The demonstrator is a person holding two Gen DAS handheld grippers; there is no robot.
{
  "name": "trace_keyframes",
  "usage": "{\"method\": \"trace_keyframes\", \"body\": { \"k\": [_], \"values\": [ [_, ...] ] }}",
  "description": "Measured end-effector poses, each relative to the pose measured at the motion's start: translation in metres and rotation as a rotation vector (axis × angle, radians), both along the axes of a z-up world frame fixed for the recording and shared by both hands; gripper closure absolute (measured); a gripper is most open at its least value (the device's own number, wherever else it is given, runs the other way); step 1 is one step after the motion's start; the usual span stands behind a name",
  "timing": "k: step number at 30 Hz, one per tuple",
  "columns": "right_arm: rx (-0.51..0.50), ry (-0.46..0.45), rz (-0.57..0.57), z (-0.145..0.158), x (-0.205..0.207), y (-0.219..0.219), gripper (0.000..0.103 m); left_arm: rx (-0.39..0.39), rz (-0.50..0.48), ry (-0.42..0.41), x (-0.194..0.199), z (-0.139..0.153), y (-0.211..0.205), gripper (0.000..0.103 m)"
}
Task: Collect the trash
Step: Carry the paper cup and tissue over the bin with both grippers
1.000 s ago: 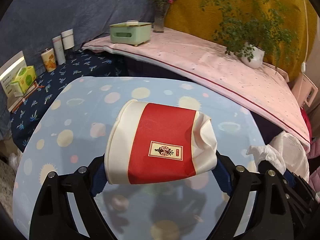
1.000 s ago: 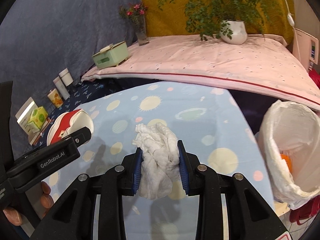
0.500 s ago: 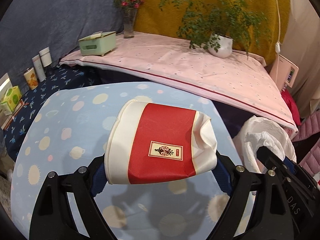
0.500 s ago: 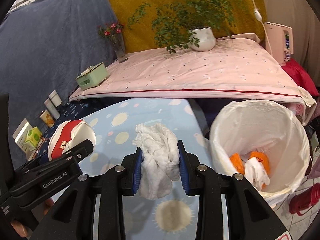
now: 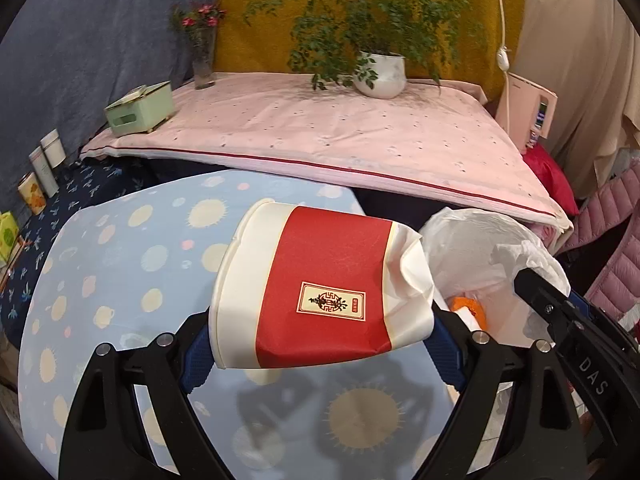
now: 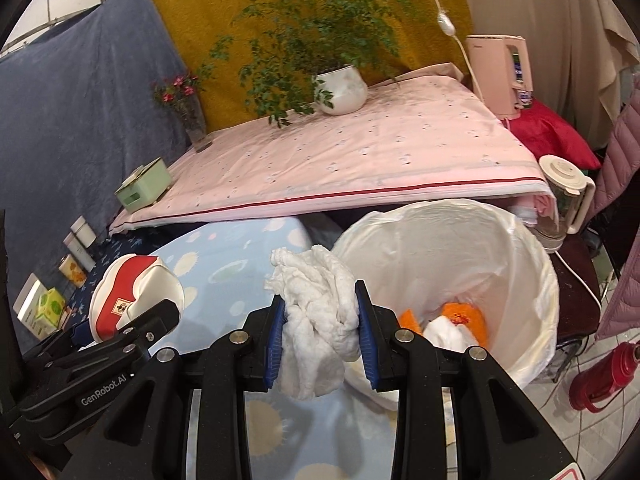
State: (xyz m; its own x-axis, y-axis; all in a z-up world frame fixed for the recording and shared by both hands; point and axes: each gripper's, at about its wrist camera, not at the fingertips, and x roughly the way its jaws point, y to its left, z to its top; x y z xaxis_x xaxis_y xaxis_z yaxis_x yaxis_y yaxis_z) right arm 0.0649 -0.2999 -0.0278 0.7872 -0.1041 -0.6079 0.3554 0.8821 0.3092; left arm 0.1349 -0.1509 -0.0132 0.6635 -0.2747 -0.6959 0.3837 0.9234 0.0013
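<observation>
Both loads have swung from over the counter [image 5: 120, 248] toward the lined bin [image 6: 516, 248]. The left gripper [image 5: 320, 344] clamps the crushed cup [image 5: 320, 288]; the right gripper [image 6: 320, 340] pinches the tissue wad [image 6: 316, 320], probably just short of the rim.

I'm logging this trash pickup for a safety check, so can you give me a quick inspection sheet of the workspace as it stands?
Surface: blue dotted tablecloth, nothing seen lying on it.
Job's things: crushed red and white paper cup and wad of white tissue, both held. White-lined trash bin beside the table holds orange scraps and tissue.
Clutter: green box, vase of flowers and potted plant on the pink cloth behind.
Grippers: left gripper is shut on the paper cup; right gripper is shut on the tissue, near the bin's rim.
Cables: white cord with switch hanging by the wall.
Surroundings: blender jug, red flask on the floor.
</observation>
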Motion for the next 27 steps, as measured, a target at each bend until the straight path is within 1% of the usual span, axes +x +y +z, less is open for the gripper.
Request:
{"method": "trace_keyframes", "body": {
  "k": [7,17,22,27],
  "values": [
    [0.006,0.011,-0.059,-0.007,-0.013,-0.035,0.072,0.008,-0.085,-0.002,-0.006,-0.002,-0.040,0.020],
    [0.010,0.036,-0.138,-0.019,-0.025,-0.081,0.072,-0.021,-0.243,0.032,-0.004,-0.013,-0.094,0.020],
    [0.035,0.051,-0.159,-0.029,-0.023,-0.099,0.072,-0.005,-0.255,0.038,0.005,-0.019,-0.111,0.020],
    [0.036,0.067,-0.153,-0.036,-0.014,-0.106,0.072,-0.008,-0.232,0.053,0.013,-0.024,-0.112,0.020]
  ]
}}
